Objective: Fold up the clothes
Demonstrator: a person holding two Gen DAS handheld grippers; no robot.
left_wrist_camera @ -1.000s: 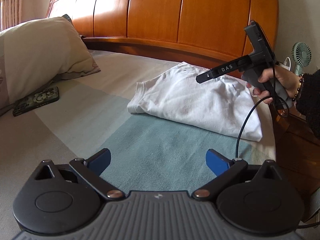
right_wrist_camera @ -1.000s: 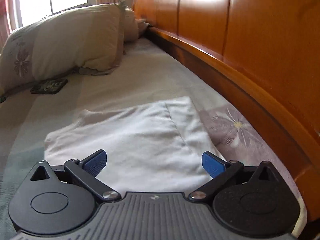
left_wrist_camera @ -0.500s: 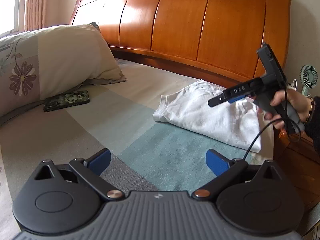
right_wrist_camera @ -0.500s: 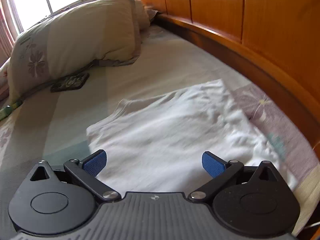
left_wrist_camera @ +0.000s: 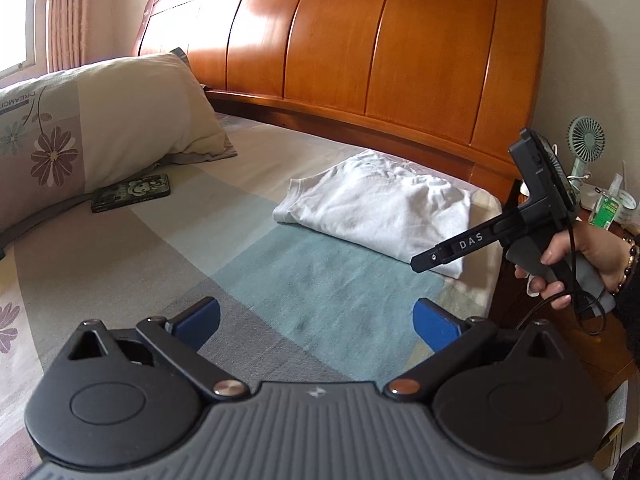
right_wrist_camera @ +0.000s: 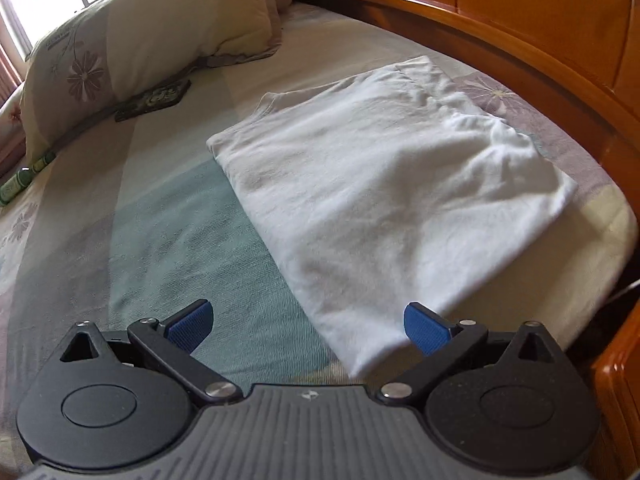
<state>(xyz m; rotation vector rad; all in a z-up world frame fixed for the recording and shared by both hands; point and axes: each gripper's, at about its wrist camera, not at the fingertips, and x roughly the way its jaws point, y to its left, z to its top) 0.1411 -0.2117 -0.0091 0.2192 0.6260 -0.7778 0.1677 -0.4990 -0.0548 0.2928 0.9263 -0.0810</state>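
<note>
Here, folded white garment (left_wrist_camera: 376, 208) lying on the bed (left_wrist_camera: 200, 248) near the wooden headboard (left_wrist_camera: 360, 48), left gripper (left_wrist_camera: 316, 320) hovering spread and empty, right gripper (right_wrist_camera: 306, 322) spreading its blue pads above the garment's near corner, "DAS" showing on its arm, "DREAMCI" reading on the pillow (left_wrist_camera: 100, 128).

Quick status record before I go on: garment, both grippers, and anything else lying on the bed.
garment: white shirt, folded, flat on the bed near the headboard
left gripper: open, empty, short of the shirt
right gripper: open, empty, at the shirt's near corner
other items: pillow; phone beside it
</note>
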